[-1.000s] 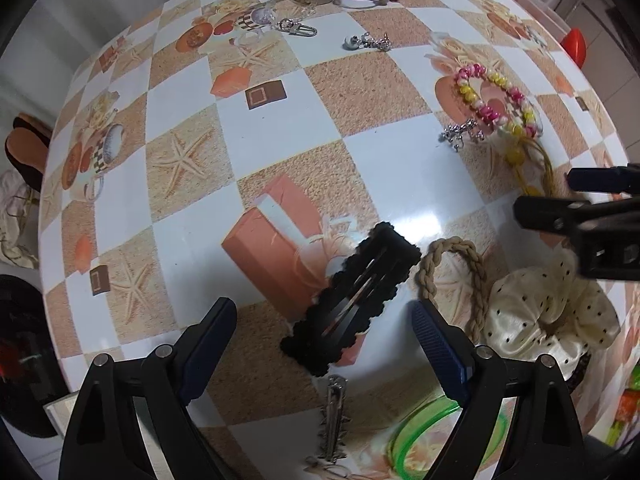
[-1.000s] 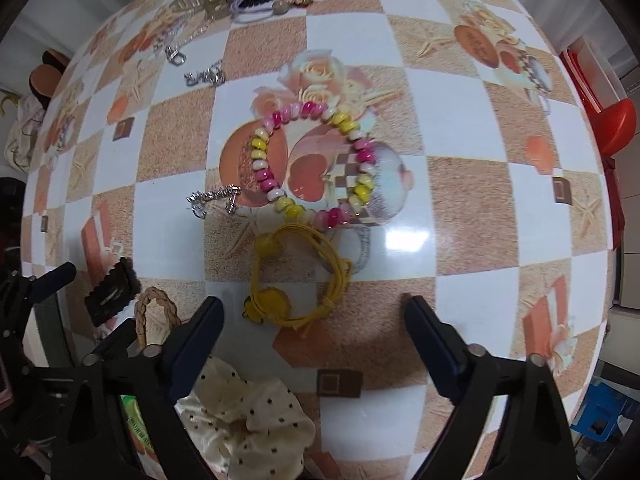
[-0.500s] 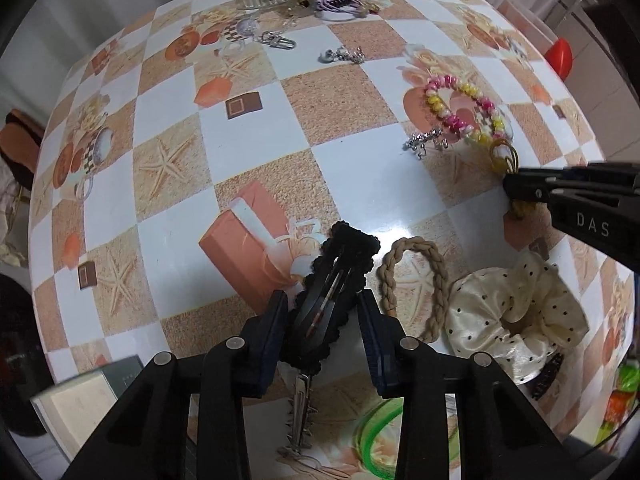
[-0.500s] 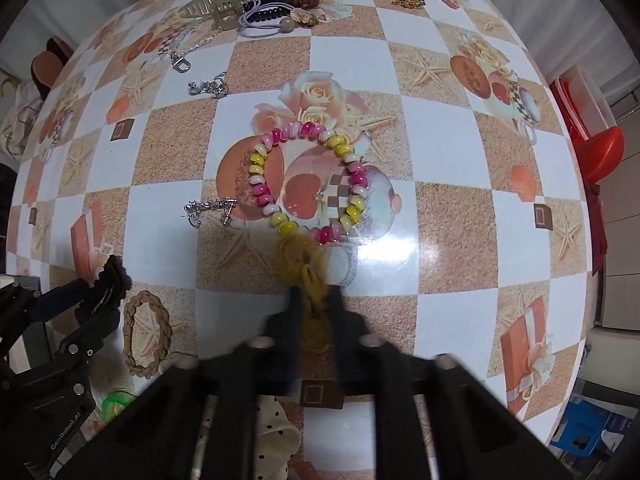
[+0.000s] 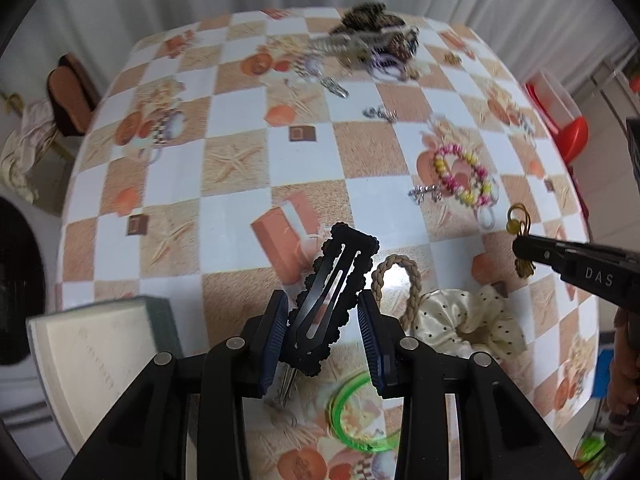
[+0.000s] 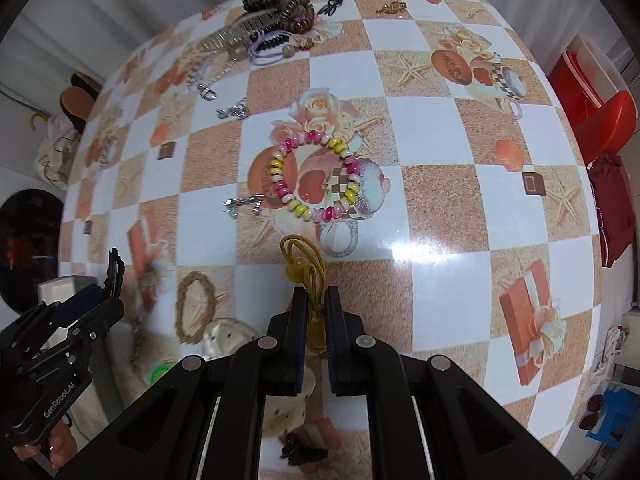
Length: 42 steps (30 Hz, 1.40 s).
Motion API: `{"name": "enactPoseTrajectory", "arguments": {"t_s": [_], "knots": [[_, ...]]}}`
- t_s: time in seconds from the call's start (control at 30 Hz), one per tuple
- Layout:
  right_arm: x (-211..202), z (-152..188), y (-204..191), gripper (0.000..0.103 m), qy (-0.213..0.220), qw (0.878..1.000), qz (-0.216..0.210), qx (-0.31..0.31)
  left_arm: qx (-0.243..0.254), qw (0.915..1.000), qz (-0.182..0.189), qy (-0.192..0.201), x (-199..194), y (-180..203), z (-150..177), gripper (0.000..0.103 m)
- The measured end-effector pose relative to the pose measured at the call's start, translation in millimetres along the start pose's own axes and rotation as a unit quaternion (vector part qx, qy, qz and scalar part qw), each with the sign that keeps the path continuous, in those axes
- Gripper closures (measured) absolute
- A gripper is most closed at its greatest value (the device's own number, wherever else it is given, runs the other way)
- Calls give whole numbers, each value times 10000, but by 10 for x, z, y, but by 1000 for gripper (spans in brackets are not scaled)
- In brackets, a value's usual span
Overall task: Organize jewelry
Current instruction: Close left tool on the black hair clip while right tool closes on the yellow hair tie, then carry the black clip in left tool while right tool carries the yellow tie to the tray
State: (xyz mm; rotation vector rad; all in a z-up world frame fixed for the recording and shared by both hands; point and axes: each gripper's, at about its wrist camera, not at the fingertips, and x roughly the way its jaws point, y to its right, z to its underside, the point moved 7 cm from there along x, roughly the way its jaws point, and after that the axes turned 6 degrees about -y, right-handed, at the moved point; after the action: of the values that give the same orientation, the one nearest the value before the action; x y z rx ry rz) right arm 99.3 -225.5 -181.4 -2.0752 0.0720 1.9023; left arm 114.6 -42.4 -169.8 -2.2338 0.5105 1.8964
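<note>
Checkered counter [image 6: 440, 128] mostly unsorted. Left tongs [image 5: 323, 320] clamp black hair clip [image 5: 330, 284], lifted; right tongs [image 6: 316, 316] pinch yellow cord bracelet [image 6: 306, 264]. Beaded bracelet [image 6: 312, 176], far-edge pile [image 6: 272, 12] remain.

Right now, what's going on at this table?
Both grippers have just picked something up. The left gripper holds the black snap hair clip off the table. The right gripper pinches the yellow hair tie. The beaded bracelet and braided tie lie untouched.

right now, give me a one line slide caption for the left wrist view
Left gripper lifts a black snap hair clip above the checkered table, jaws shut on it.
</note>
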Motion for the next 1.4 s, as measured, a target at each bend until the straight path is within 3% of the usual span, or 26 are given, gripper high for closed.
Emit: {"name": "enactPoseTrajectory", "arguments": {"t_s": [0.43,0.73,1.13,1.4], "knots": [[-458,274,-521,94,204,9981,-364,-454,-1037,9940,-91,323,-536,-571,525,62],[-498,456,-1433,94,105,9897,-687,-1253,-1847,9813,-414,345,-709,-1262,1091,61],[-32,752,-2871,94,-272,9627,-1008,-2495,-2659,9604,-808,179,-466,-2062,1571,61],[489,803,-3241,94,-546,9576,-987,-2652,-2726,9569,-1001,83,-151,-2286,1639,61]]}}
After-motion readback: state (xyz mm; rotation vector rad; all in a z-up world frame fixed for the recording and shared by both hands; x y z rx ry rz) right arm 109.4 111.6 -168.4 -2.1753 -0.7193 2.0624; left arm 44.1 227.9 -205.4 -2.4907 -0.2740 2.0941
